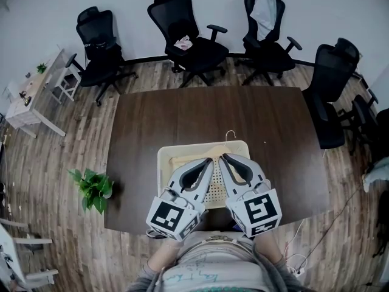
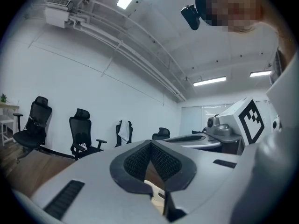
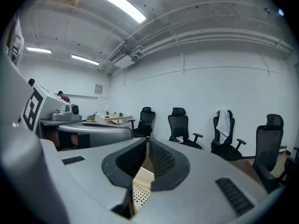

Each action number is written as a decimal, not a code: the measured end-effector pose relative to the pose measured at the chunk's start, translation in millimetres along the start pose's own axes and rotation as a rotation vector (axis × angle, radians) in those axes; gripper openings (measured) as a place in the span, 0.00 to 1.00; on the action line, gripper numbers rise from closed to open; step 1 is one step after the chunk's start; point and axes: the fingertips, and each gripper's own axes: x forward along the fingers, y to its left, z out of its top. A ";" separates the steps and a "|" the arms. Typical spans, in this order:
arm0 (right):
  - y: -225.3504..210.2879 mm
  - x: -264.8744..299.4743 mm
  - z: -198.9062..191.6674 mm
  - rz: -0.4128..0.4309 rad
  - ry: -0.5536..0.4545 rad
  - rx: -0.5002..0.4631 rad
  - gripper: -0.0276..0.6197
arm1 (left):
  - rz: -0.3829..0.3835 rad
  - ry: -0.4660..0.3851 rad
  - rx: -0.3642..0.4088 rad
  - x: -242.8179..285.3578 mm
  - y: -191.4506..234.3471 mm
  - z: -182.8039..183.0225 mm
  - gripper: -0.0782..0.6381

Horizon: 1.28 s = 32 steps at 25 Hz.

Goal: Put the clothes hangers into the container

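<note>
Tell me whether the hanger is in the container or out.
In. The hanger lies inside the cream container, with its hook poking up at the far rim.

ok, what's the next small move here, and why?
Probably draw both grippers back clear of the container: left gripper and right gripper are shut and empty above it, a wooden hanger lies inside, and no other hanger shows on the table.

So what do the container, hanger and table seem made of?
Container: likely plastic, matte cream, with moulded rows of small holes.
Hanger: pale tan body, probably wood, too small to be sure; thin wire hook, likely metal.
Table: dark brown wood grain, perhaps veneer or laminate, low sheen.
</note>
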 end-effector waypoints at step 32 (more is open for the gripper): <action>4.7 -1.1 -5.6 0.021 0.048 0.000 0.09 | -0.008 0.013 -0.001 2.8 -3.6 -5.6 0.12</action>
